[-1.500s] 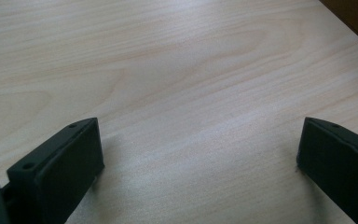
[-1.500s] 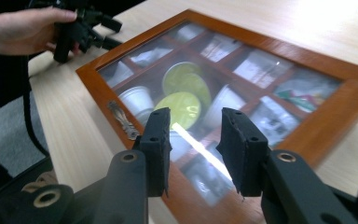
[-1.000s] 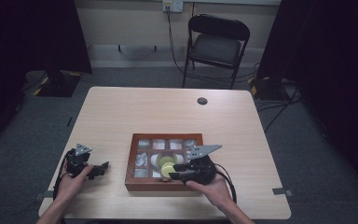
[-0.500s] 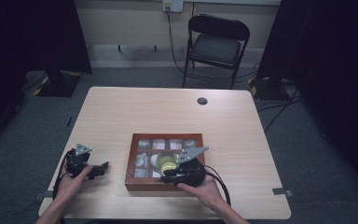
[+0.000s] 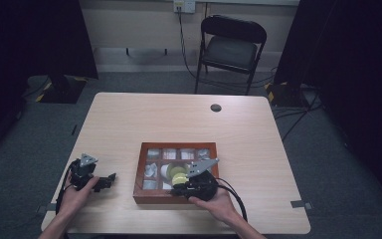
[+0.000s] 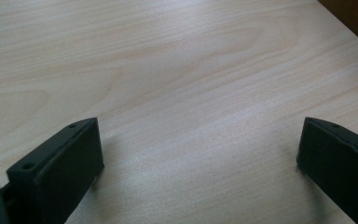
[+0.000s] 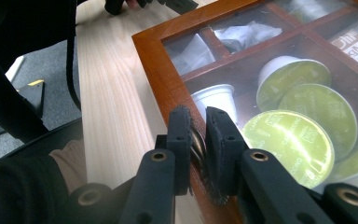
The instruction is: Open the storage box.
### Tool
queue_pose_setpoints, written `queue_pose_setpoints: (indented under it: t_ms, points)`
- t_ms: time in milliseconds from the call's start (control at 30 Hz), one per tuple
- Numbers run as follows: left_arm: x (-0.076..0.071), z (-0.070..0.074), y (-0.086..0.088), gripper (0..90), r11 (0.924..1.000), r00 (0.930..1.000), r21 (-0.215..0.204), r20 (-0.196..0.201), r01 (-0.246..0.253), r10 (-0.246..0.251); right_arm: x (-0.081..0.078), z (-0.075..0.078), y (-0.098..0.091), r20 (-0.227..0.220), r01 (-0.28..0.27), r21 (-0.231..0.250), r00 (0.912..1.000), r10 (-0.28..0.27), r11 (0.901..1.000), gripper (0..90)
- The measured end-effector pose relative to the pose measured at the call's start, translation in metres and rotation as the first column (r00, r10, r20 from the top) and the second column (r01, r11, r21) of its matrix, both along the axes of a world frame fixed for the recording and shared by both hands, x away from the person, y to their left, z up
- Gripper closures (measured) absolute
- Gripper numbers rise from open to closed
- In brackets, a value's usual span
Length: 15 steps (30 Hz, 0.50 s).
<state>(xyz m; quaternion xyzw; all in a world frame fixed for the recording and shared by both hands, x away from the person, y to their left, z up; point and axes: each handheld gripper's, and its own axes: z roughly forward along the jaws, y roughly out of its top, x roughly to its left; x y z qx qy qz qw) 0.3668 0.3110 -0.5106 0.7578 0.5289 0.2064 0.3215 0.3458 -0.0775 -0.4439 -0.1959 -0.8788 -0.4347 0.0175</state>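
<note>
Right gripper view shows the right hand-held gripper [image 7: 198, 126] pinched narrow on a small metal clasp [image 7: 196, 144] at the near edge of the wooden box [image 5: 176, 198] on the desk [image 5: 129, 119] — rigid, glass-lidded, likely heavy, fragile; the lid lifts by that clasp. Left hand-held gripper [image 6: 196, 154] gapes wide — empty.

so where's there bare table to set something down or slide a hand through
Free: the far half of the table, between the wooden box and the far edge, apart from a small dark disc; the strip right of the box; the gap between the left gripper and the box. Crowded: the box's near edge, where the right gripper clamps a metal catch.
</note>
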Motion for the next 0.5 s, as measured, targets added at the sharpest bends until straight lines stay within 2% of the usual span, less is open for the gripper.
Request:
queue_pose_setpoints:
  t_ms: [233,500]
  points:
    - [0.0,0.0,0.0001,0.0,1.0,1.0,0.0,0.001,0.0,0.0,0.0033,-0.0013,-0.0009,-0.019,-0.016,0.012,0.9997,0.016,0.9998,80.2]
    - [-0.0009,0.0001,0.0007,0.0,1.0,1.0,0.005,0.003,0.007,-0.007,0.0022,-0.003,-0.0021,-0.004,-0.017,0.023,0.9998,0.017,0.9996,79.8]
